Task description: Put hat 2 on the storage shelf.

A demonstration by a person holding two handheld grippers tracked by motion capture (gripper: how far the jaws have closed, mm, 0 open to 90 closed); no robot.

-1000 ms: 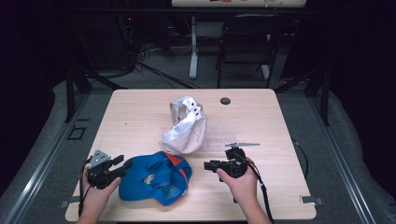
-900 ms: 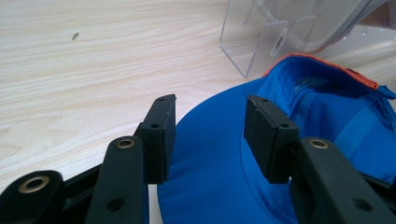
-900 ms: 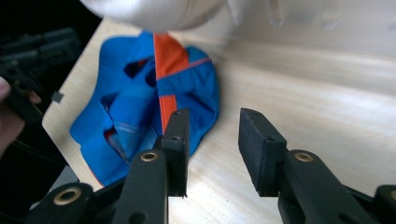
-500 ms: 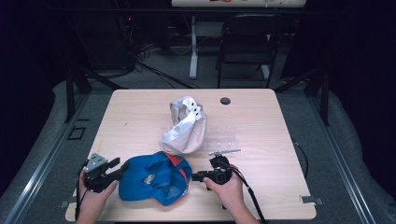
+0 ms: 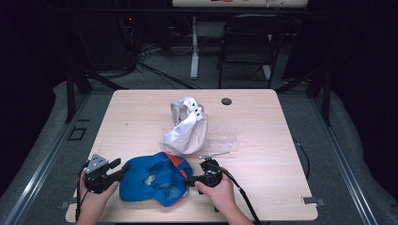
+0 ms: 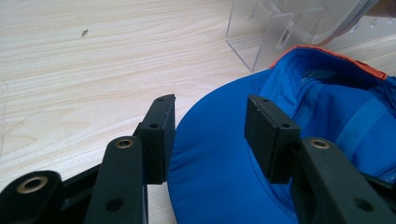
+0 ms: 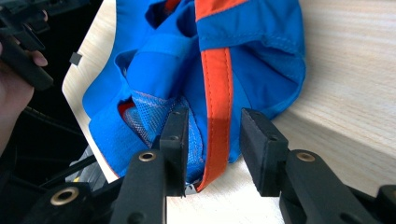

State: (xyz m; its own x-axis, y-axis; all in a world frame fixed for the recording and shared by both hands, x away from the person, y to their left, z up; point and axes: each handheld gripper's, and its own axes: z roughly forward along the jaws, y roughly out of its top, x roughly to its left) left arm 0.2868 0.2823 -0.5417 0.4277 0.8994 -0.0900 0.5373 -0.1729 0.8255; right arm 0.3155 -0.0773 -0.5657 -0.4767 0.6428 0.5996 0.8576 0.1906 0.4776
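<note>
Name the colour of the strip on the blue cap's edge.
Orange; the strip on the blue cap shows best in the right gripper view.

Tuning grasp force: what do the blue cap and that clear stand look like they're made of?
Blue cap: looks like thin woven synthetic fabric, matte, with mesh lining and orange tape trim; it folds and creases softly. Clear stand: seems rigid acrylic or similar, glossy and transparent, with sharp cut edges and slots. The exact plastic isn't certain.

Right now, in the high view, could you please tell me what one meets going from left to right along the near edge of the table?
Left gripper → blue cap → right gripper, all on the wooden table.
</note>
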